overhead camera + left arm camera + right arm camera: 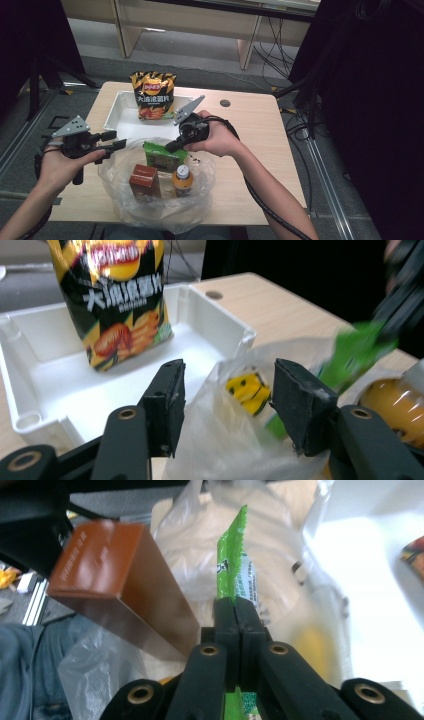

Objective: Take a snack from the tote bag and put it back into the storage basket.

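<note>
Nearest the person, a clear crinkled plastic bag [160, 202] sits open on the pale wooden table [252, 130]. In it stand a brown rectangular carton [144, 183] and, just beside that, an orange drink bottle with a white cap [182, 181]. Behind them a flat green foil snack packet [161, 155] rises from the bag, its top edge pinched between the jaws of the right gripper [171, 146], which are pressed together on it. The left gripper [120, 140] hovers at the bag's left rim, jaws apart with only the bag's film between them, nothing clamped. Farther off, a white rectangular plastic tray [114, 115] holds an upright black-and-yellow crisp bag [153, 95].
</note>
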Available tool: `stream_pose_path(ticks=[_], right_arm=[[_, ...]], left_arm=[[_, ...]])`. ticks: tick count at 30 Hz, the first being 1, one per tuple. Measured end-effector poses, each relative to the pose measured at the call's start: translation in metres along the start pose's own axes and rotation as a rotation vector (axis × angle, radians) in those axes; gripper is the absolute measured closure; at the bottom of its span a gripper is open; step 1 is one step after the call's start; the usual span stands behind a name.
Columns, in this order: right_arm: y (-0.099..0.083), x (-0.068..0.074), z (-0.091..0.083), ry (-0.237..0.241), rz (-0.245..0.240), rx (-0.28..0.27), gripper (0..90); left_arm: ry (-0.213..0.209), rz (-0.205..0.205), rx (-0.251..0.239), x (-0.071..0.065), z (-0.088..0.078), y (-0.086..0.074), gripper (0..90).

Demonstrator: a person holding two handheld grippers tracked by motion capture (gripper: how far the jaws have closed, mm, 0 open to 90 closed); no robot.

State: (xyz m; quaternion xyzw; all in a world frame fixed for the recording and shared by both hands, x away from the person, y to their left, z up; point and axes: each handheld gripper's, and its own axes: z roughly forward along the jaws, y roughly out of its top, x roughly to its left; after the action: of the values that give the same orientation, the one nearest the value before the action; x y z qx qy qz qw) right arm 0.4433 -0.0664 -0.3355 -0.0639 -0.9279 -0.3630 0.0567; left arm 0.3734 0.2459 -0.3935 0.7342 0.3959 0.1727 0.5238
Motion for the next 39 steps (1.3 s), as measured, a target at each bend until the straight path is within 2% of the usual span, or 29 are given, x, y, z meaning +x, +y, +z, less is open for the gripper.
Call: stream_pose_path(ticks=[2, 3, 4, 5, 6, 7, 10, 11, 12, 13, 17, 18, 19, 20, 23, 24, 25, 26, 27, 28, 29, 30, 31, 32, 33, 35, 37, 38, 39], right_arm=[[0.005, 0.001, -0.010, -0.018, -0.018, -0.033, 90.0], [0.005, 0.001, -0.010, -0.018, -0.018, -0.033, 90.0], [0.009, 0.001, -0.018, -0.034, -0.016, -0.055, 90.0], [0.009, 0.001, -0.018, -0.034, -0.016, -0.055, 90.0], [0.012, 0.002, -0.025, -0.054, -0.023, -0.085, 90.0], [0.013, 0.001, -0.028, -0.061, -0.026, -0.096, 90.0], [0.016, 0.002, -0.036, -0.081, -0.011, -0.118, 90.0], [0.019, 0.000, -0.041, -0.094, -0.029, -0.140, 90.0], [0.021, 0.000, -0.044, -0.102, -0.012, -0.147, 90.0], [0.023, -0.002, -0.046, -0.111, -0.026, -0.159, 90.0], [0.029, -0.003, -0.052, -0.138, -0.003, -0.188, 90.0], [0.031, -0.006, -0.053, -0.151, -0.027, -0.196, 90.0], [0.031, -0.006, -0.053, -0.151, -0.027, -0.196, 90.0], [0.035, -0.007, -0.055, -0.180, -0.006, -0.202, 90.0], [0.038, -0.012, -0.055, -0.193, -0.029, -0.217, 90.0], [0.039, -0.013, -0.054, -0.196, -0.014, -0.222, 90.0], [0.041, -0.016, -0.052, -0.219, 0.010, -0.219, 90.0], [0.042, -0.018, -0.051, -0.222, -0.003, -0.223, 90.0], [0.043, -0.020, -0.050, -0.229, 0.009, -0.222, 90.0], [0.043, -0.020, -0.050, -0.229, 0.009, -0.222, 90.0], [0.046, -0.027, -0.045, -0.230, 0.010, -0.224, 90.0], [0.047, -0.028, -0.043, -0.235, 0.025, -0.223, 90.0], [0.048, -0.030, -0.040, -0.239, 0.026, -0.226, 90.0], [0.050, -0.034, -0.038, -0.241, 0.029, -0.217, 90.0], [0.051, -0.036, -0.036, -0.244, 0.030, -0.215, 90.0], [0.054, -0.042, -0.031, -0.258, 0.036, -0.207, 90.0], [0.057, -0.047, -0.027, -0.275, 0.015, -0.205, 90.0], [0.058, -0.048, -0.025, -0.281, 0.029, -0.199, 90.0], [0.058, -0.049, -0.023, -0.291, 0.031, -0.195, 90.0]], left_arm=[[0.003, -0.021, 0.057, 0.005, 0.009, -0.011, 48.8], [0.003, -0.021, 0.057, 0.005, 0.009, -0.011, 49.7], [0.014, -0.025, 0.103, 0.011, 0.017, -0.022, 51.5], [0.014, -0.025, 0.103, 0.011, 0.017, -0.022, 52.7], [0.022, -0.031, 0.139, 0.014, 0.023, -0.030, 54.5], [0.015, -0.045, 0.153, 0.015, 0.025, -0.035, 56.0], [0.000, -0.068, 0.156, 0.017, 0.028, -0.040, 60.8], [-0.007, -0.080, 0.168, 0.018, 0.029, -0.042, 61.8], [-0.005, -0.079, 0.171, 0.019, 0.029, -0.043, 62.6], [-0.001, -0.081, 0.183, 0.019, 0.029, -0.045, 63.6], [-0.012, -0.080, 0.212, 0.018, 0.033, -0.052, 64.7], [-0.014, -0.080, 0.222, 0.017, 0.035, -0.054, 64.9], [-0.014, -0.080, 0.222, 0.017, 0.035, -0.054, 65.2], [-0.014, -0.073, 0.237, 0.017, 0.038, -0.058, 65.5], [-0.019, -0.078, 0.252, 0.016, 0.040, -0.060, 65.9], [-0.023, -0.074, 0.262, 0.017, 0.041, -0.061, 66.1], [-0.024, -0.073, 0.270, 0.017, 0.042, -0.063, 66.4], [-0.016, -0.055, 0.284, 0.018, 0.042, -0.063, 66.5], [-0.016, -0.074, 0.276, 0.017, 0.044, -0.065, 66.6], [-0.016, -0.074, 0.276, 0.017, 0.044, -0.065, 66.7], [-0.016, -0.071, 0.281, 0.017, 0.044, -0.065, 66.8], [-0.007, -0.069, 0.281, 0.017, 0.044, -0.066, 66.8], [-0.015, -0.070, 0.280, 0.017, 0.044, -0.066, 66.9], [-0.024, -0.042, 0.307, 0.019, 0.042, -0.066, 66.9], [-0.022, -0.057, 0.294, 0.018, 0.043, -0.067, 66.9], [-0.020, -0.054, 0.288, 0.018, 0.044, -0.067, 66.9], [-0.014, -0.069, 0.278, 0.016, 0.044, -0.068, 66.9], [-0.018, -0.069, 0.279, 0.015, 0.044, -0.068, 66.9], [-0.031, -0.039, 0.309, 0.018, 0.043, -0.067, 66.9]])
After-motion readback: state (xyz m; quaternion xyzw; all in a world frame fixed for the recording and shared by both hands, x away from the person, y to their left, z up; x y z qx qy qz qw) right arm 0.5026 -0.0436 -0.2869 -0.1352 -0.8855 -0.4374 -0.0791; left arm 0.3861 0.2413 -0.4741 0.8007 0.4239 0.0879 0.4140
